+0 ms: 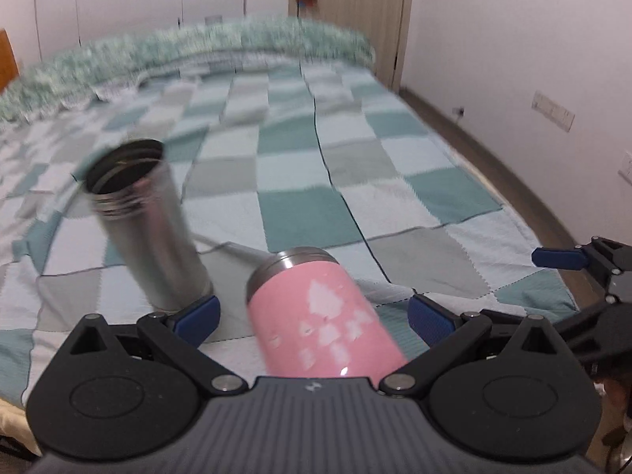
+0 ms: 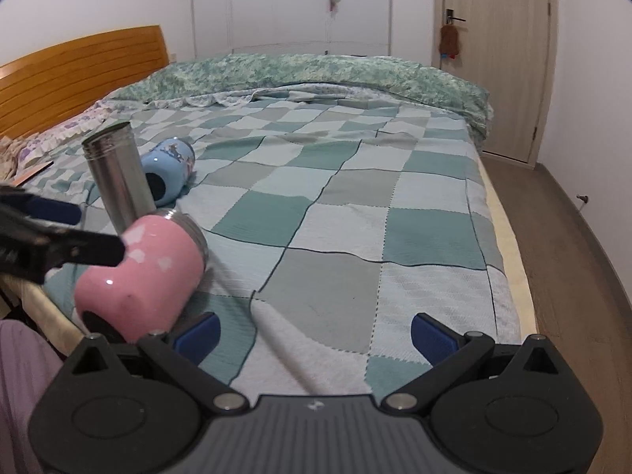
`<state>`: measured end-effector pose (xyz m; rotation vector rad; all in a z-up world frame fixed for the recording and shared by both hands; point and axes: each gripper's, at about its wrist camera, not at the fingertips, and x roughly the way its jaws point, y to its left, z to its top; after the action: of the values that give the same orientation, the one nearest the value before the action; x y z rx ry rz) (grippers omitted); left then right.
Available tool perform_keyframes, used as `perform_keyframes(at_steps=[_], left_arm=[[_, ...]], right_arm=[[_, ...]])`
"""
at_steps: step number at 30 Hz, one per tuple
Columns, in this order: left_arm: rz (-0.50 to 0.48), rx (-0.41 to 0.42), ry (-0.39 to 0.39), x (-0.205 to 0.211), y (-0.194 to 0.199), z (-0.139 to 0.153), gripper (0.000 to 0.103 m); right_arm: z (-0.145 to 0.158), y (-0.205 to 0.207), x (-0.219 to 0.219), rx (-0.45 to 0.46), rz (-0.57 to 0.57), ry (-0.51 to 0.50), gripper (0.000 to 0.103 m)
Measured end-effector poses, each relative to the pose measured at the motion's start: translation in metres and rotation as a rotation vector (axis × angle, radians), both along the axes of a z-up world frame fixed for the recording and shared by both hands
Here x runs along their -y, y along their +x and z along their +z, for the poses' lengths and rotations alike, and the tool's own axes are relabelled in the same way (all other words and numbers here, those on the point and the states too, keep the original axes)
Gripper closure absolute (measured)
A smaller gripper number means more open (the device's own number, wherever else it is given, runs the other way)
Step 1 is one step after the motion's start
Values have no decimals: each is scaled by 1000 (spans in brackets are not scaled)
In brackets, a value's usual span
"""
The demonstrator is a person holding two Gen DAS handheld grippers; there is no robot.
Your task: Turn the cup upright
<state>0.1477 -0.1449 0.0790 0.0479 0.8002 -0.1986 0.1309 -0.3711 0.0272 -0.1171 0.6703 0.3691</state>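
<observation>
The pink metal cup (image 1: pixel 324 316) lies tilted between the left gripper's (image 1: pixel 314 318) spread fingers, untouched. The right gripper (image 2: pixel 316 333) gapes over the checked blanket (image 2: pixel 355 217), beside an upright steel flask (image 2: pixel 118 173).

A big bed (image 2: pixel 355 205) fills the room, covered by a blanket (image 2: pixel 335 181) of green, blue and grey squares. Its wooden headboard (image 2: pixel 79 67) stands at the left end. Behind the bed are white cupboards (image 2: pixel 292 4). A pale door (image 2: pixel 497 55) is to the right of the bed, above the brown floor (image 2: pixel 572 245).

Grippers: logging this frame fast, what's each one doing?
Left hand-held gripper: open, around the pink cup, not clamped.
Right hand-held gripper: open, empty.
</observation>
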Motion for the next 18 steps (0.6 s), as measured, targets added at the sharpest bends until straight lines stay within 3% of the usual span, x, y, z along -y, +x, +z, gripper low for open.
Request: perform_keyframes(at_steps=[11, 15, 18], left_arm=[[46, -253, 133, 19, 65, -30, 0], [70, -362, 104, 14, 84, -47, 0], [49, -390, 116, 15, 92, -54, 1]], right_arm=[[-12, 32, -1, 6, 85, -42, 0], [-17, 37, -1, 1, 97, -52, 0], [-19, 38, -1, -1, 110, -51, 0]])
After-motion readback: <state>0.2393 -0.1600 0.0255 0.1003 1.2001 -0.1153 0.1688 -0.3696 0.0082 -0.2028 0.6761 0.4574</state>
